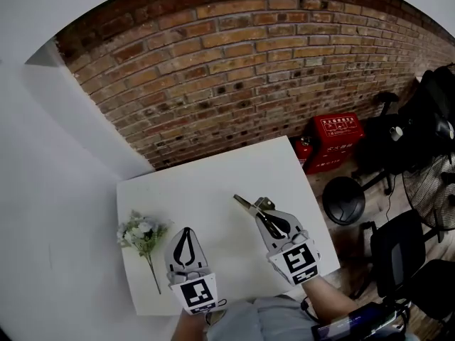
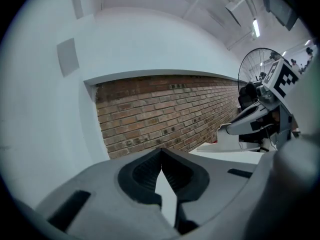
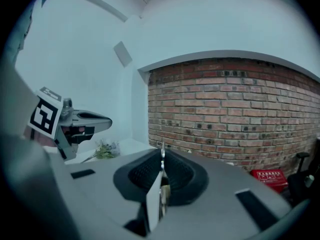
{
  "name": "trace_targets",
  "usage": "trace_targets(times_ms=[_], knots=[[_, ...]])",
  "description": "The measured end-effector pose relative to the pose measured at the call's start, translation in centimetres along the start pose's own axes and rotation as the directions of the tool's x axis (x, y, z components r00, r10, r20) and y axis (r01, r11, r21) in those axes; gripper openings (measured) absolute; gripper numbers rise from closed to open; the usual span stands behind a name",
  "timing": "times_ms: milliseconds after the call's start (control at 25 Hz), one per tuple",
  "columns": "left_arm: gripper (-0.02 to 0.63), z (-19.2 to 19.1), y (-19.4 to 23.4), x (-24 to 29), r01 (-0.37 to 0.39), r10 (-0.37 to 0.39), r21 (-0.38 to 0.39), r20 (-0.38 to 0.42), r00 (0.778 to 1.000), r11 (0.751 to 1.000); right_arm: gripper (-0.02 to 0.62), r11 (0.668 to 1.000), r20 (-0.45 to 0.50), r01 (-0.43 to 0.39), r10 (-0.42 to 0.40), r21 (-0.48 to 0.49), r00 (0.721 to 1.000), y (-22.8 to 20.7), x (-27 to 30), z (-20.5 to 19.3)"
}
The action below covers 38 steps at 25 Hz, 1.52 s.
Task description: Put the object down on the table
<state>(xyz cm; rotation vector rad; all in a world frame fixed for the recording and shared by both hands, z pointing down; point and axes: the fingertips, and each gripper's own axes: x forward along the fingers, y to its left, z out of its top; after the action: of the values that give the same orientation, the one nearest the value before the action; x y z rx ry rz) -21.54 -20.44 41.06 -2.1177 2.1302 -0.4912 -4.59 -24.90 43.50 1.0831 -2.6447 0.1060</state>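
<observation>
In the head view, the right gripper has its fingers clamped on a small metal object, which juts out to the left over the right half of the white bench. It looks to be clear of the surface. Let go from there, it could bounce or skid towards the bench's right edge. The left gripper is at the near left with its fingers together and empty, just right of a bunch of flowers. A careless sweep of it could knock the flowers.

In the left gripper view, the fingertips meet with nothing between them.

In the right gripper view, only the object's thin edge is pinched, so it may swivel or slip as the grip eases.

Counted: two grippers, one metal object, one bunch of flowers and one bench.
</observation>
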Motion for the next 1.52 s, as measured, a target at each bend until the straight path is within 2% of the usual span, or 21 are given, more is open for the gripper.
trace_targets(times_ms=[320, 480, 800, 1520], knots=[[0.009, -2.1, -0.3, 1.3, 0.031, -0.031, -0.006, -0.033, 0.999, 1.0, 0.031, 1.0, -0.07, 0.008, -0.006, 0.028, 0.998, -0.4, 1.3, -3.7], [0.009, -2.9, -0.7, 1.5, 0.037, -0.04, -0.038, -0.07, 0.997, 0.999, 0.031, 0.999, -0.106, 0.009, -0.005, 0.046, 0.994, -0.4, 1.8, -5.9], [0.009, -4.6, -0.7, 2.0, 0.054, -0.055, -0.02, -0.074, 0.996, 0.998, 0.031, 0.997, -0.167, 0.024, -0.011, 0.071, 0.986, -0.6, 2.6, -9.9], [0.009, -6.4, -0.9, 3.1, 0.075, -0.077, -0.022, -0.11, 0.991, 0.997, 0.032, 0.995, -0.245, 0.048, -0.025, 0.086, 0.969, -1.3, 3.7, -14.8]])
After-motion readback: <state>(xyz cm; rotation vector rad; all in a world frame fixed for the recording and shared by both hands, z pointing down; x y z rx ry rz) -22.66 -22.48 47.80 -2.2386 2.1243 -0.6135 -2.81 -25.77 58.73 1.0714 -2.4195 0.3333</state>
